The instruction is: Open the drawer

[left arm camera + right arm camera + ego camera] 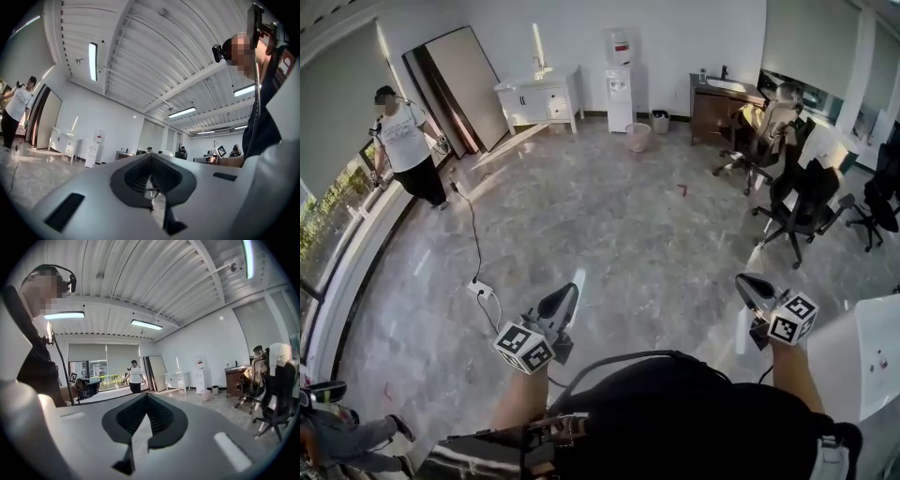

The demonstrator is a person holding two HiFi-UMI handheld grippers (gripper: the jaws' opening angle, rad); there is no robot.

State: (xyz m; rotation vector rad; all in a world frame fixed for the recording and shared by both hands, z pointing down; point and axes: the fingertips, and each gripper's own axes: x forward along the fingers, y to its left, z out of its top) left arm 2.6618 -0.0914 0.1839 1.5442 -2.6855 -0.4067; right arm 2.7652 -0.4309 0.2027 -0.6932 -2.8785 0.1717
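A white cabinet with drawers (539, 99) stands against the far wall, well away from both grippers; it also shows small in the left gripper view (65, 143) and the right gripper view (177, 379). My left gripper (566, 298) is held low in front of my body, its jaws together with nothing between them (151, 157). My right gripper (748, 285) is level with it on the right, jaws shut and empty (146, 397). Both point out over the open marble floor (609, 225).
A water dispenser (620, 82), a pink bin (638, 137) and a wooden desk (724, 103) line the back wall. Office chairs (802, 202) stand at the right. A person (405, 141) stands at the left window. A power strip (480, 290) with cable lies on the floor. A white tabletop (862, 356) is near right.
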